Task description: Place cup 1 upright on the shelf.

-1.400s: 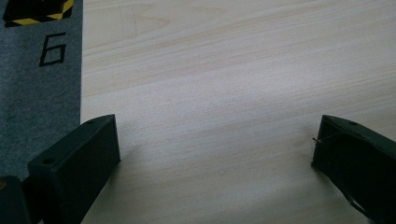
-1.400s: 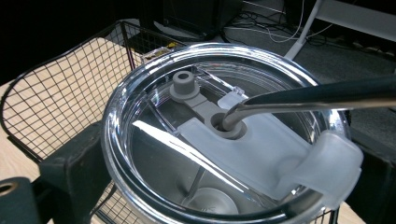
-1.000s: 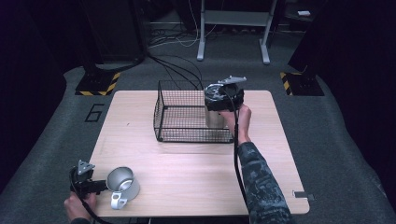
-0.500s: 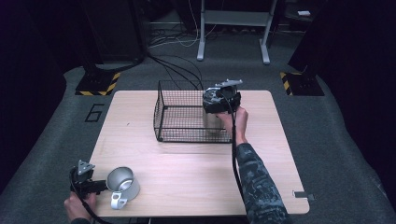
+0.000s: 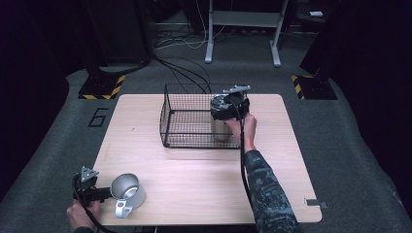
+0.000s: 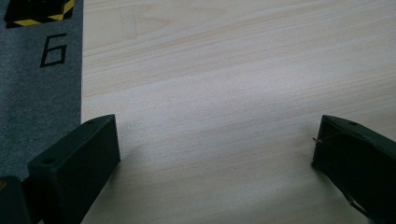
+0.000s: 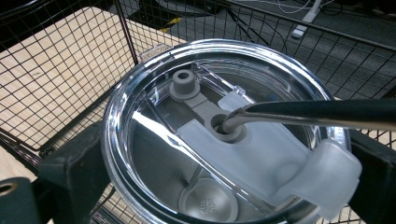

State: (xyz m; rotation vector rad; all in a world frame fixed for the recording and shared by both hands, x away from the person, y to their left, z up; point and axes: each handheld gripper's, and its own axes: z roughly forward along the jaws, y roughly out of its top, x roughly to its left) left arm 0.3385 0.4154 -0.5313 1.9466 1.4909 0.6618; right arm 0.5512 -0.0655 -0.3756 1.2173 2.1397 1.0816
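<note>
My right gripper is shut on a steel tumbler at the right end of the black wire basket. In the right gripper view the tumbler's clear lid lies between the jaws of my right gripper, and a metal straw runs from the lid's hole off to the right. My left gripper is near the table's front left corner, beside a silver mug that lies to its right. The left gripper is open, with bare wood between its jaws.
The light wooden table stands on grey carpet. A "6" mark and a yellow-black striped block lie off the table's left side. Cables and a metal stand's legs are on the floor behind.
The right gripper has moved slightly left and down with the tumbler, lower in the basket. The left gripper and the mug have stayed put.
</note>
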